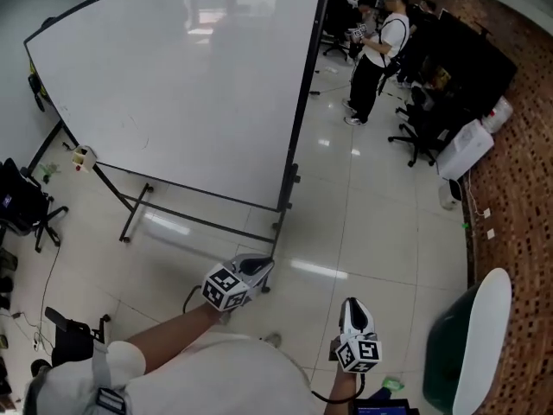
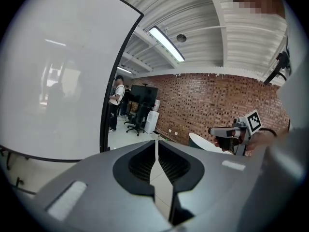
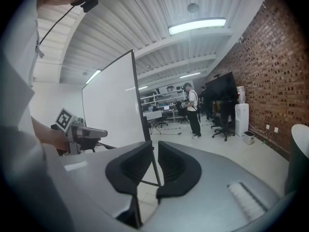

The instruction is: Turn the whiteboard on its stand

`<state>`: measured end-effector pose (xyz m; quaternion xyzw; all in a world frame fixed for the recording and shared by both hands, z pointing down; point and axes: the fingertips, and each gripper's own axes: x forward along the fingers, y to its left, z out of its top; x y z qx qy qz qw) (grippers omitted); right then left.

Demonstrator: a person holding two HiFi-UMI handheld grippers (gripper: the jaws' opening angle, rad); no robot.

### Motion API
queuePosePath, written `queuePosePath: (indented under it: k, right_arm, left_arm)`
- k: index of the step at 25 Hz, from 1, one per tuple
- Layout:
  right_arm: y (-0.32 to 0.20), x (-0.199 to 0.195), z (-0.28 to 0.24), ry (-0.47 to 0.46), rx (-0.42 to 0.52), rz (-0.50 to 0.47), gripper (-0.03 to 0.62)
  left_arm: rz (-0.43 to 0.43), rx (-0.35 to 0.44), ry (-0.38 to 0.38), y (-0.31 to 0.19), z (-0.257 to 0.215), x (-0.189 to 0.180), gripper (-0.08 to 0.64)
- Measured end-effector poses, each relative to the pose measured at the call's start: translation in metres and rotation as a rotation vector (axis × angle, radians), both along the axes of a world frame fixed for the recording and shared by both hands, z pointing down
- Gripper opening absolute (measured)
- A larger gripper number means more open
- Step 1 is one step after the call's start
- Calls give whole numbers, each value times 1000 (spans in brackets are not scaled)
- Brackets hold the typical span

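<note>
Left gripper (image 1: 260, 270): jaws clenched to a thin slit, nothing between them, only floor tiles visible through the gap. Right gripper (image 1: 352, 306): same, jaws nearly together and empty. Both are held out in front of the person, roughly level, the left one further out than the right, well apart from each other. Neither touches anything.

Whiteboard (image 1: 181, 85) sits far-left of both grippers, upright on its stand (image 1: 199, 220), face towards the person and blank. Its dark right edge post (image 1: 298, 128) comes down just beyond the left gripper; they look apart, no contact. In the left gripper view the board edge is left of the jaws; in the right gripper view it lines up behind the jaw gap, further off.

Beyond that: a person (image 1: 377, 52) stands far right, past the board. Black office chair (image 1: 418, 138) and a white unit (image 1: 465, 150) near the brick wall (image 3: 270, 71) on the right. Green chair (image 1: 471, 346) near right. Black chair (image 1: 24, 201) at the left.
</note>
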<state>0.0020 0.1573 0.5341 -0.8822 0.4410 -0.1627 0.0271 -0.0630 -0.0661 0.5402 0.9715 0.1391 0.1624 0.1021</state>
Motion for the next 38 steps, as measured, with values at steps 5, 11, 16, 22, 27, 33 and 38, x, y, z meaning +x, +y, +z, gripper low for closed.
queuePosePath:
  k: [5,11,16,22,27,33,38]
  right_arm:
    - [10,22,5,-5,13,-50,31]
    - [14,44,15,-23,22,-111,31]
    - [2,65,17,-36,26,-150,31]
    - [-36,86,11,-39,39,-169,31]
    - [-66,93,-4,-22,46,-179,31]
    - [-86,115,-10,-6,40,-158,31]
    - [-103,121,-9,-1,35,-157,31]
  left_arm:
    - [-63,11,-13,12,5,9,38]
    - [-140,11,-34,18,14,13,38]
    - [-175,11,-50,14,14,18,39]
    - [-200,16,-41,-18,10,32,41]
    - [-208,17,-29,-53,7,45,41]
    - [-204,20,9,-80,-2,70,41]
    - [-210,13,19,-99,2,79,43]
